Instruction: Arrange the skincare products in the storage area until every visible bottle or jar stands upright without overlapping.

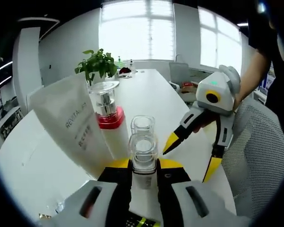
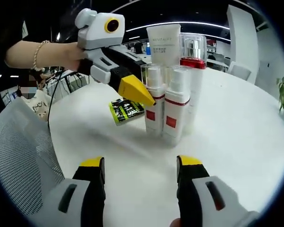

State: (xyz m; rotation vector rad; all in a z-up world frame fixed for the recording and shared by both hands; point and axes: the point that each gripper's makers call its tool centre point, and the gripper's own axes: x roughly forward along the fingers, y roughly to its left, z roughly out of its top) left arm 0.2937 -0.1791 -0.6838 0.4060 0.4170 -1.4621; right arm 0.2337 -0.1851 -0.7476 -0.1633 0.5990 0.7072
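A round white table (image 2: 236, 142) carries a tight cluster of skincare products, all standing upright.

In the right gripper view, two slim spray bottles with clear caps and red labels stand side by side and touching, the nearer bottle (image 2: 174, 111) on the right and the second bottle (image 2: 154, 101) on the left. Behind them rise a white tube (image 2: 164, 43) standing on its cap and a pump bottle with a red collar (image 2: 193, 54). A small green and black packet (image 2: 126, 109) lies flat on the table just left of the cluster.

The left gripper (image 2: 137, 94) reaches in from the left of this view, its yellow-tipped jaws closed around the second bottle. In the left gripper view the same grip shows from behind: the left gripper (image 1: 143, 165) has its jaws pressed to either side of a clear-capped bottle (image 1: 143, 153), with the other spray bottle's cap (image 1: 143, 126) just beyond, the pump bottle (image 1: 109, 123) to the left and the tube (image 1: 71, 123) leaning behind it.

The right gripper (image 2: 141, 168) hovers spread wide and empty, apart from the bottles, over bare table near its edge; it also appears in the left gripper view (image 1: 191, 156), jaws apart.

The step in hand appears to be setting the held spray bottle in place beside its twin. Next, it likely calls for opening the jaws gently and drawing straight back, so neither touching bottle tips.
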